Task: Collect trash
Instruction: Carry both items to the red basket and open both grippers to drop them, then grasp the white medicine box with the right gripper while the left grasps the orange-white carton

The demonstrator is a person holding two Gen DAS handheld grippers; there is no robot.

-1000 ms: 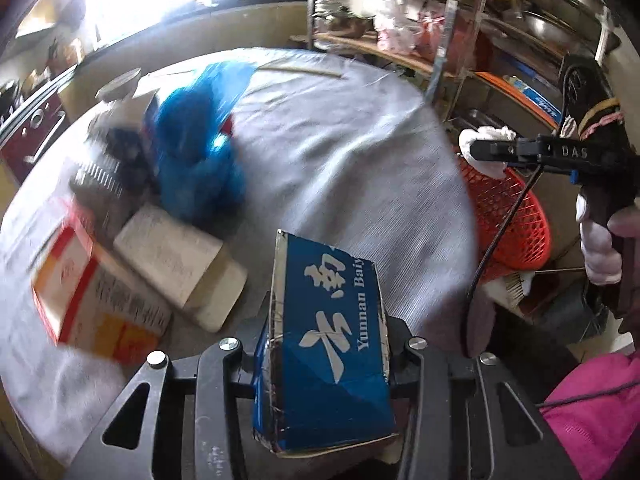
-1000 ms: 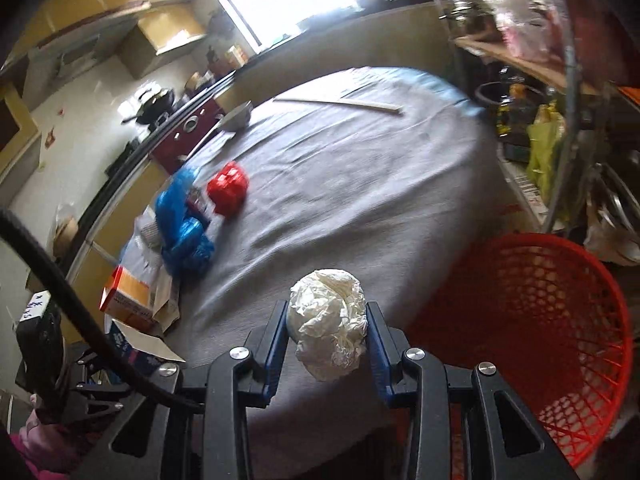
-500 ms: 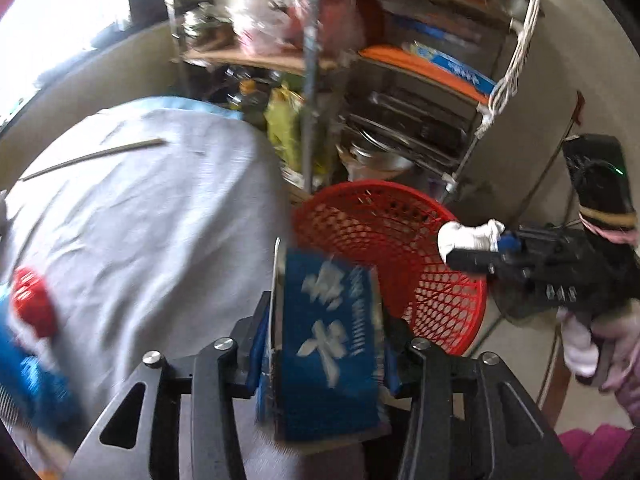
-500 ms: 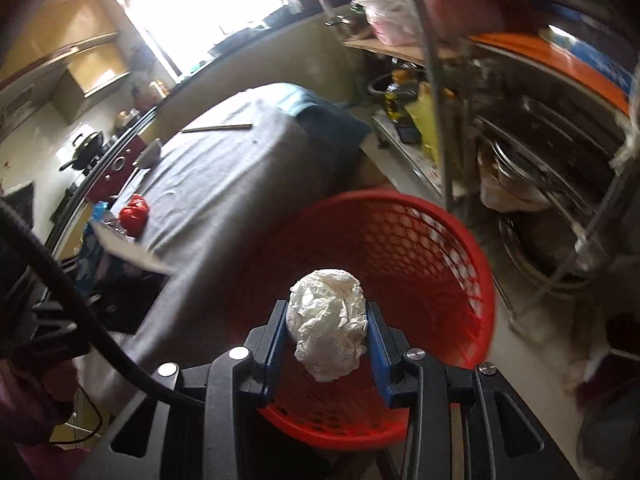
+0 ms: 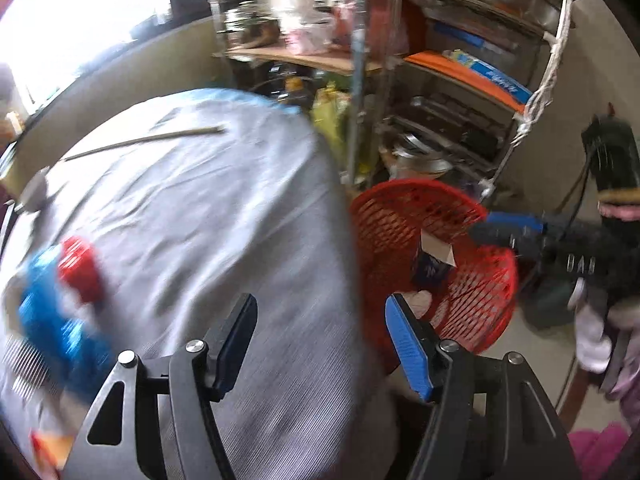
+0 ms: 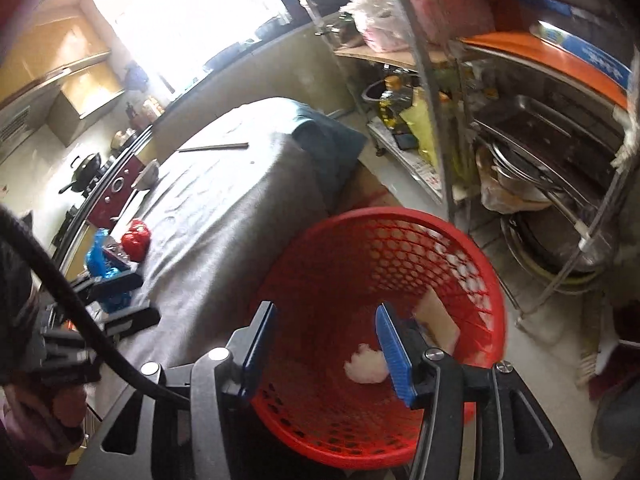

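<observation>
Both grippers have just been opening and neither has anything between its pads. Low in its own view, the right gripper (image 6: 326, 344) hangs over the red basket (image 6: 486, 276), jaws parted; the white paper wad (image 6: 366, 364) lies on the basket floor just left of the blue right pad, and a piece of cardboard (image 6: 434, 312) leans on the wall behind that pad. At the bottom of the left wrist view, the left gripper (image 5: 320, 336) stands wide apart over the table edge, with the basket to its right.

Only the left wrist view shows the blue box (image 5: 430, 266) inside the basket, flap up, and the right gripper reaching in from the right. Only the right wrist view shows the wad.

A grey cloth (image 6: 224, 216) covers the table; red and blue wrappers (image 5: 60, 300) lie blurred at lower left, and a thin stick (image 5: 160, 138) at its far end. Metal shelves (image 6: 532, 120) crowded with pans fill the upper right.
</observation>
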